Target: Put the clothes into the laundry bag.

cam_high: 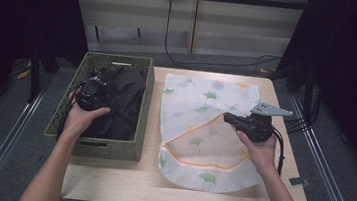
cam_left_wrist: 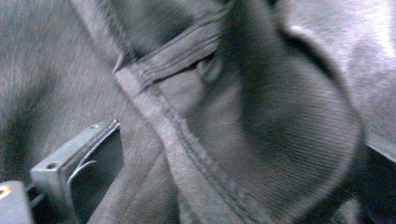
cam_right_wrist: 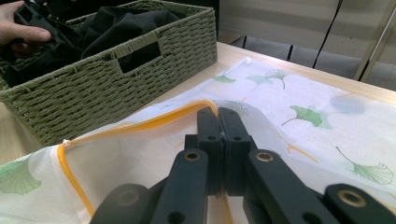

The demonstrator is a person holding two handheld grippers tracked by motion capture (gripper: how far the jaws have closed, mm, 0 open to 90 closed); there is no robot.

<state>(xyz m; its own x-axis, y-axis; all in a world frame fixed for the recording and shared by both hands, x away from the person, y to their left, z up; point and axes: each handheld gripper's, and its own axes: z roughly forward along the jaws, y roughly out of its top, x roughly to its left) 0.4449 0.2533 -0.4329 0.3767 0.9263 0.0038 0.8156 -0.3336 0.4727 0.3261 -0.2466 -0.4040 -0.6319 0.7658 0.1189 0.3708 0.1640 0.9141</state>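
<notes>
A black garment [cam_high: 126,100] lies bundled in a green woven basket [cam_high: 143,108] on the left of the table. My left gripper [cam_high: 96,84] is down inside the basket against the garment [cam_left_wrist: 261,116]; one grey finger [cam_left_wrist: 74,161] stands far to the side and cloth hides the other. A white mesh laundry bag [cam_high: 201,100] with green leaf print lies to the right of the basket. My right gripper [cam_high: 227,117] is shut on the bag's orange-edged opening [cam_right_wrist: 140,119], and holds that edge lifted off the table [cam_high: 148,178].
The basket [cam_right_wrist: 93,79] stands close to the bag's left edge, with a handle slot in its near wall. Bare wood runs along the table's front. Cables [cam_high: 210,63] lie on the floor behind the table, and metal rails run along both sides.
</notes>
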